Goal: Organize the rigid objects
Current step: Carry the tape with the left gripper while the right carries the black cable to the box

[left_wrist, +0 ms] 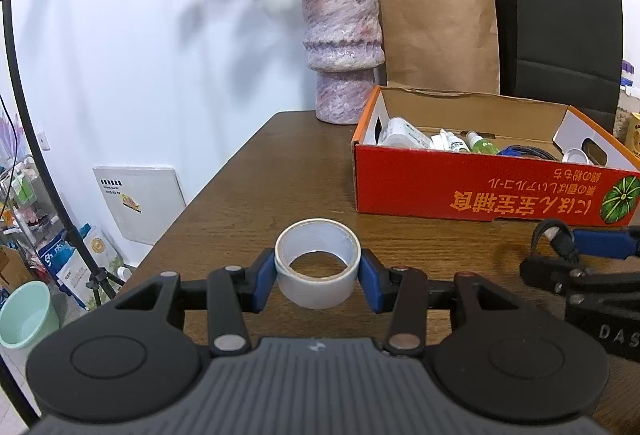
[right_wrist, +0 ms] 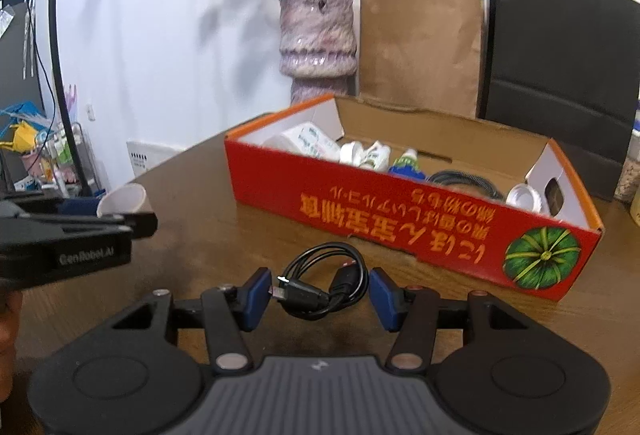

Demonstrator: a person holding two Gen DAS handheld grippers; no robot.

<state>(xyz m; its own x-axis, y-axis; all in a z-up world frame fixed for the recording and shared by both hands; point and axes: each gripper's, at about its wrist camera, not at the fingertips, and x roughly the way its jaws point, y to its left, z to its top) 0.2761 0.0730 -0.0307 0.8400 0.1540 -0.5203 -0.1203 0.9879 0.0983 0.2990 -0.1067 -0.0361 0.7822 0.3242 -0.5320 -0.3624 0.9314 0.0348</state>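
Note:
My left gripper [left_wrist: 317,277] is shut on a white roll of tape [left_wrist: 317,267], its blue pads pressing both sides of the roll over the wooden table [left_wrist: 260,187]. My right gripper [right_wrist: 318,293] is open, its blue pads on either side of a coiled black USB cable [right_wrist: 326,285] lying on the table; the pads do not touch it. A red cardboard box [right_wrist: 420,219] with orange print stands behind the cable and holds bottles, a cable and a white lid. The box also shows at the right in the left wrist view [left_wrist: 492,191].
A purple vase [left_wrist: 340,51] with dried roses, a brown paper bag [left_wrist: 438,31] and a black paper bag [left_wrist: 560,27] stand behind the box against the wall. The table's left edge drops to a floor with a tripod [left_wrist: 80,255] and a green bin [left_wrist: 28,315].

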